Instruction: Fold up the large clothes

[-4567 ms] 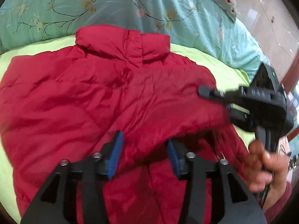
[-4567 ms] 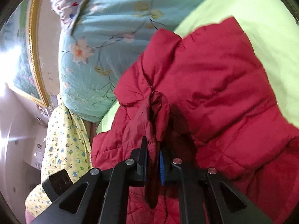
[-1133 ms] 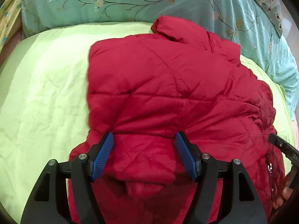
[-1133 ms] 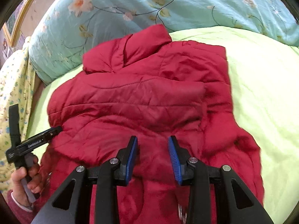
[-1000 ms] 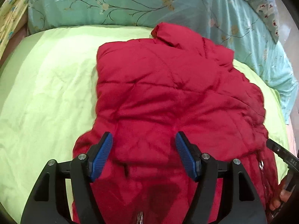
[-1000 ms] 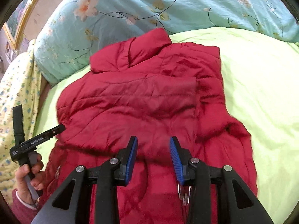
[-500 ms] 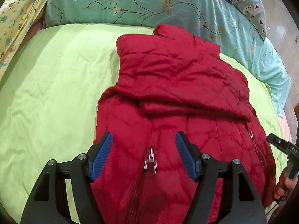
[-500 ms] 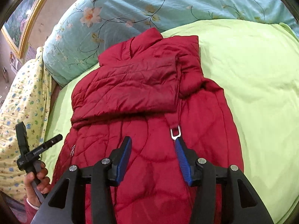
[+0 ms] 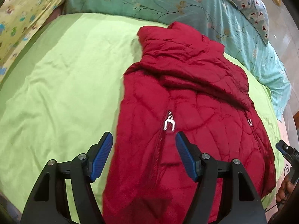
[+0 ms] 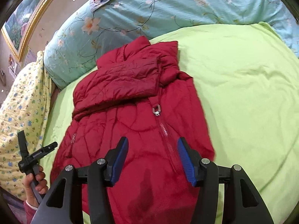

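jacket [image 9: 186, 115]: lay on the sheet [image 9: 61, 85], collar toward the quilt [image 9: 168, 1]
sleeve [image 10: 119, 85]: lay folded across the jacket's chest
zipper pull [image 9: 169, 124]: sat on the jacket front, below the sleeve
quilt: lay behind the sheet

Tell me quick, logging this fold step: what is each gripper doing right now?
Left gripper: open, nothing held, above the red puffer jacket.
Right gripper: jaws opening, nothing between them, above the jacket.
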Demonstrator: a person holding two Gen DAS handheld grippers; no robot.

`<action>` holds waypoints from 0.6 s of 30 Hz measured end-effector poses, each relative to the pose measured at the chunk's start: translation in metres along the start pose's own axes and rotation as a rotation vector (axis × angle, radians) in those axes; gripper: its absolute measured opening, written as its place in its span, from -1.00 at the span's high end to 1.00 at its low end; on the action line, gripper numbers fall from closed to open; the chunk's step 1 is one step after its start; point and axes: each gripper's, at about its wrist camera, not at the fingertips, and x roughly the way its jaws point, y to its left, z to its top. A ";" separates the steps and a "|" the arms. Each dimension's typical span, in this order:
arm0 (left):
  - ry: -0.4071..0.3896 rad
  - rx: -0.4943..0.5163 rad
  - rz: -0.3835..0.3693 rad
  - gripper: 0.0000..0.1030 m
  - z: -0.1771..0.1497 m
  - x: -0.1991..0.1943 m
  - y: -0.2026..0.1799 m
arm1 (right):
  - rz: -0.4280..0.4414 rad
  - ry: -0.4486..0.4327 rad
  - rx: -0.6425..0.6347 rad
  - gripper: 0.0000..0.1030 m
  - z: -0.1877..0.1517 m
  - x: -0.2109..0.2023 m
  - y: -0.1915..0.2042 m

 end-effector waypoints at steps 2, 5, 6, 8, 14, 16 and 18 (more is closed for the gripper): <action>0.007 -0.003 0.008 -0.34 -0.006 -0.003 0.005 | -0.023 0.001 -0.004 -0.18 -0.005 -0.004 -0.003; 0.012 -0.005 0.009 -0.34 -0.014 -0.007 0.009 | -0.079 0.001 -0.014 -0.27 -0.010 -0.010 -0.007; 0.014 -0.006 0.011 -0.34 -0.018 -0.009 0.011 | -0.106 -0.001 -0.019 -0.28 -0.012 -0.012 -0.009; 0.019 -0.005 0.009 -0.34 -0.023 -0.011 0.012 | -0.130 0.000 -0.017 -0.33 -0.016 -0.016 -0.013; 0.037 0.010 0.005 -0.34 -0.037 -0.016 0.015 | -0.134 0.042 0.015 -0.36 -0.024 -0.012 -0.024; 0.042 0.012 0.007 -0.34 -0.040 -0.017 0.016 | -0.123 0.068 0.019 -0.36 -0.028 -0.008 -0.023; 0.045 0.018 0.009 -0.34 -0.042 -0.018 0.015 | -0.134 0.100 0.008 -0.36 -0.032 -0.001 -0.021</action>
